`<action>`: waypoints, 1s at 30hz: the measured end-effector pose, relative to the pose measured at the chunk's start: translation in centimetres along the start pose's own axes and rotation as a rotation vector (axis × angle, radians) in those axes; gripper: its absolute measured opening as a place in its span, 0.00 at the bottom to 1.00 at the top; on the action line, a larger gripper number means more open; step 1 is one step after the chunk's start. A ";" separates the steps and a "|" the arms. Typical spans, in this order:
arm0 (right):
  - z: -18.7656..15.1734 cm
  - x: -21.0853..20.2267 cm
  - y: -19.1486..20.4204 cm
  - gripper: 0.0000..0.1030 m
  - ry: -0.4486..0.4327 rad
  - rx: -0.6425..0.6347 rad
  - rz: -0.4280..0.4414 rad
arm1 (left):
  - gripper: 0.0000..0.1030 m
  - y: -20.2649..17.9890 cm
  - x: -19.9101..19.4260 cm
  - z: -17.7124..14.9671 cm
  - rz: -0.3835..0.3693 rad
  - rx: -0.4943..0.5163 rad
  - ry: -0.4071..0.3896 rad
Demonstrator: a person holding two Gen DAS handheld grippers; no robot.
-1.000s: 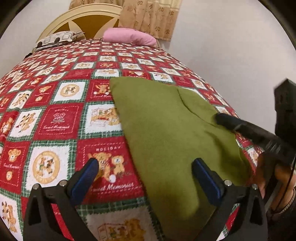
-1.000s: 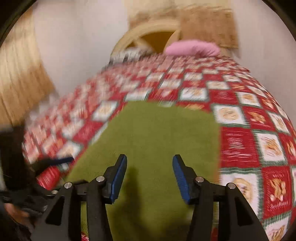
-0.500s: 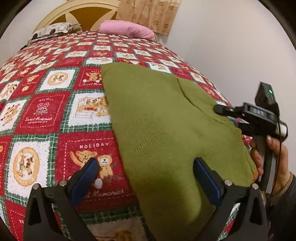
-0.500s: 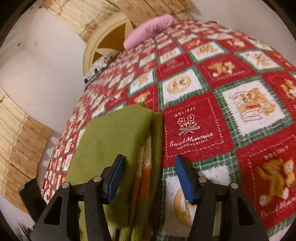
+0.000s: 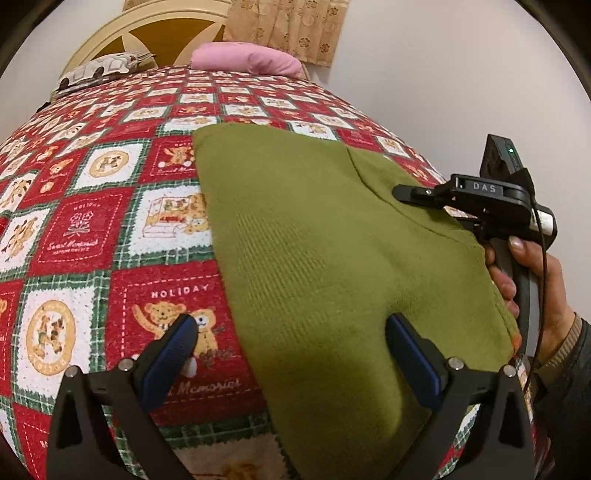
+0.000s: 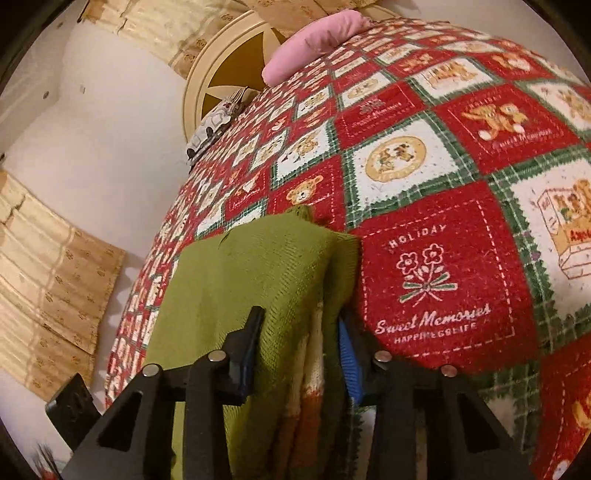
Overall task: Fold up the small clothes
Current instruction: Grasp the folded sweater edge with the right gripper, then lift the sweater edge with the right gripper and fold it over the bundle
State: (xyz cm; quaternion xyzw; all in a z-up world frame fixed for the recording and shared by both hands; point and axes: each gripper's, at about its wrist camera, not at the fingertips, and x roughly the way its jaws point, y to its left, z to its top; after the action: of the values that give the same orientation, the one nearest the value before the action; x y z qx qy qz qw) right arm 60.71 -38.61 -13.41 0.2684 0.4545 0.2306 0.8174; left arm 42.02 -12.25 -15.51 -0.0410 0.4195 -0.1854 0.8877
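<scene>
A green knit garment point(image 5: 295, 240) lies folded on the red, white and green bedspread point(image 5: 85, 229), with cream and orange layers showing at its side edge point(image 6: 306, 369). My left gripper point(image 5: 290, 325) hovers open over its near edge, one finger above the bedspread and the other above the green cloth. My right gripper point(image 6: 299, 325) is at the garment's right edge point(image 6: 240, 277). Its jaws are closing, with the stacked edge between them. In the left wrist view the right gripper point(image 5: 428, 205) has one finger on top of the cloth, and a hand point(image 5: 532, 280) holds it.
A pink pillow point(image 5: 243, 61) and a patterned pillow point(image 5: 103, 70) lie at the head of the bed by the round cream headboard point(image 5: 166, 33). A white wall point(image 5: 443, 92) runs close along the bed's right side. Beige curtains point(image 6: 55, 288) hang nearby.
The right gripper rolled, sank to the garment's right edge, and its jaws narrowed around the stacked layers. The left gripper has hardly moved.
</scene>
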 end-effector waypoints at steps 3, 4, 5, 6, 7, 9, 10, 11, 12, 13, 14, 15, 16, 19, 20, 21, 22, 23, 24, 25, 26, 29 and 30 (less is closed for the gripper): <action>-0.2 -0.2 -0.1 0.30 -0.009 -0.003 0.009 | 1.00 -0.1 0.0 -0.1 -0.002 0.002 -0.001; -0.4 -0.3 0.2 0.29 -0.011 -0.028 0.010 | 1.00 -0.1 0.0 -0.1 -0.002 0.004 -0.001; -0.7 -0.3 0.6 0.29 -0.014 -0.056 0.008 | 1.00 -0.1 0.0 0.0 -0.003 0.005 -0.001; -0.8 -0.4 0.8 0.29 -0.017 -0.070 0.001 | 1.00 -0.1 0.0 0.0 -0.004 0.005 -0.001; -0.8 -0.3 0.7 0.29 -0.016 -0.064 -0.001 | 1.00 -0.1 0.1 0.0 -0.005 0.005 -0.001; -0.6 -0.1 0.4 0.29 -0.012 -0.038 0.007 | 1.00 -0.1 0.1 0.0 -0.005 0.005 -0.001; -0.6 0.0 0.2 0.29 -0.011 -0.026 0.013 | 1.00 -0.1 0.1 0.0 -0.006 0.006 -0.001; -0.5 -0.1 0.1 0.29 -0.009 -0.017 0.017 | 0.98 -0.1 0.1 0.0 -0.011 0.007 -0.001; -0.5 0.0 -0.2 0.29 -0.008 -0.006 0.021 | 0.93 -0.2 0.1 0.0 -0.021 0.013 -0.001; -0.5 0.0 -0.2 0.29 -0.007 -0.001 0.022 | 0.90 -0.4 0.1 0.0 -0.036 0.021 -0.001; -0.6 0.1 -0.2 0.28 -0.006 -0.003 0.019 | 0.78 -0.5 0.0 0.0 -0.064 0.031 0.001; -0.6 0.0 0.0 0.27 -0.007 -0.010 0.011 | 0.75 -0.6 0.0 0.1 -0.082 0.038 0.002; -0.7 0.0 0.2 0.27 -0.010 -0.021 -0.002 | 0.74 -0.8 -0.1 0.1 -0.077 0.043 0.001; -1.0 -0.3 1.8 0.23 -0.026 -0.067 -0.066 | 0.57 -1.0 -0.6 0.4 -0.067 0.049 0.004; -1.0 -0.5 2.3 0.22 -0.035 -0.066 -0.072 | 0.51 -1.2 -1.2 0.6 -0.060 0.054 -0.001; -1.1 -0.9 2.7 0.22 -0.045 -0.063 -0.067 | 0.46 -1.3 -1.6 0.6 -0.055 0.057 -0.003; -1.3 -1.4 3.2 0.22 -0.057 -0.061 -0.053 | 0.44 -1.3 -2.1 0.7 -0.053 0.054 -0.002; -1.7 -1.9 4.0 0.21 -0.070 -0.068 -0.032 | 0.43 -1.3 -2.7 0.6 -0.054 0.050 -0.002; -2.0 -2.2 4.7 0.21 -0.073 -0.080 -0.030 | 0.41 -1.3 -3.3 0.5 -0.050 0.051 -0.005; -2.4 -2.5 5.7 0.21 -0.073 -0.100 -0.034 | 0.41 -1.4 -3.9 0.4 -0.042 0.056 -0.009; -2.8 -2.7 6.4 0.21 -0.072 -0.116 -0.039 | 0.40 -1.3 -4.7 0.2 -0.036 0.059 -0.014; -4.0 -3.2 9.2 0.21 -0.071 -0.163 -0.033 | 0.40 -1.0 -7.2 -0.7 -0.004 0.078 -0.037; -4.3 -3.4 9.7 0.21 -0.072 -0.170 -0.024 | 0.40 -0.8 -8.0 -1.1 0.009 0.087 -0.045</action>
State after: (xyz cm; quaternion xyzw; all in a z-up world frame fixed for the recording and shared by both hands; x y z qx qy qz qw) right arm 54.02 -32.47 -6.92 0.2006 0.4066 0.2486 0.8559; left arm 36.34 -9.98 -10.16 -0.0046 0.3911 -0.1984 0.8987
